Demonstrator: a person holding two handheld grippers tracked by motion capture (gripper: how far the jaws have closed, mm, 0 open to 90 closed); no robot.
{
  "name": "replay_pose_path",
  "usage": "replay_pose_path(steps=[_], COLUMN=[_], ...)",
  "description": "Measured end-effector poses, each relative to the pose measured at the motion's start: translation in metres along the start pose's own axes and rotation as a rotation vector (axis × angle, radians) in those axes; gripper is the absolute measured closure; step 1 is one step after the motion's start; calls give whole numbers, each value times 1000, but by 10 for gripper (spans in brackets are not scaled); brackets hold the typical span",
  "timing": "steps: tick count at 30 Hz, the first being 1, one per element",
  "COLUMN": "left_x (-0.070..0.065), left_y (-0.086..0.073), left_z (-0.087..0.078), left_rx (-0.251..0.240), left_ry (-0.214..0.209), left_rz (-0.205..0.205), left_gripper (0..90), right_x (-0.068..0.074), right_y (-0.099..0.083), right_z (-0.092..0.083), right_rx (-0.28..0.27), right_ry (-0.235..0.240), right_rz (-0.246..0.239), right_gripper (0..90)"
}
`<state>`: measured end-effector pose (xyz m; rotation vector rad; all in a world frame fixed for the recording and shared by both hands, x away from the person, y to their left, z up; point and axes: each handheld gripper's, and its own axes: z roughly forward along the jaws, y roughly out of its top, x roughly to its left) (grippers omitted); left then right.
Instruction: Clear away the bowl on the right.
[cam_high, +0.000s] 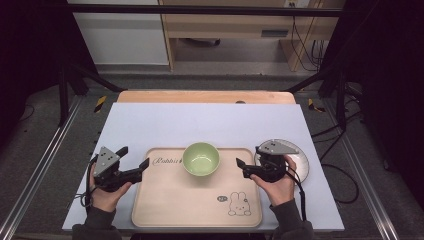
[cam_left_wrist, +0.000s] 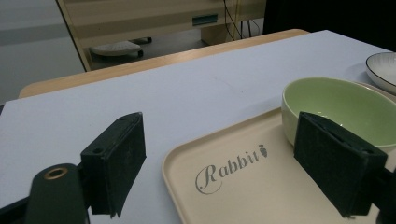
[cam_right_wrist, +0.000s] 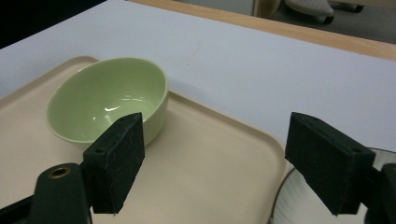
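**Both hand-held grippers spread, empty**

Left hand-held gripper (cam_high: 134, 157) jaws wide apart at tray (cam_high: 165, 210) left edge, holding nothing. Green bowl (cam_high: 201, 159) sits on tray's far middle. Right hand-held gripper (cam_high: 248, 161) likewise spread, empty, over tray's right edge beside white plate (cam_high: 303, 161) on the worktop (cam_high: 200, 122).

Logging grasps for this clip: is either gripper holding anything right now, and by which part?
Nothing is held. Left gripper and right gripper are both open, empty, either side of the green bowl.
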<state>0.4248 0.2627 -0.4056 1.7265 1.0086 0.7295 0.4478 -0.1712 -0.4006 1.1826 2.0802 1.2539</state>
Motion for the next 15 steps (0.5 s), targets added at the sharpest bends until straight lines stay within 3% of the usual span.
replay_pose_path(steps=[5, 9, 15], left_x=[0, 0, 2], left_y=[-1, -2, -4], left_z=[1, 2, 4], left_rx=[3, 10, 14], left_ry=[0, -1, 4], left_rz=[0, 1, -5], left_gripper=[161, 161, 161], right_x=[-9, -15, -16], right_y=[-10, -14, -16], right_z=[-11, -19, -25], right_rx=[-48, -81, -94], right_ry=[-42, -47, -54], right_rz=[23, 44, 37], right_gripper=[169, 157, 140])
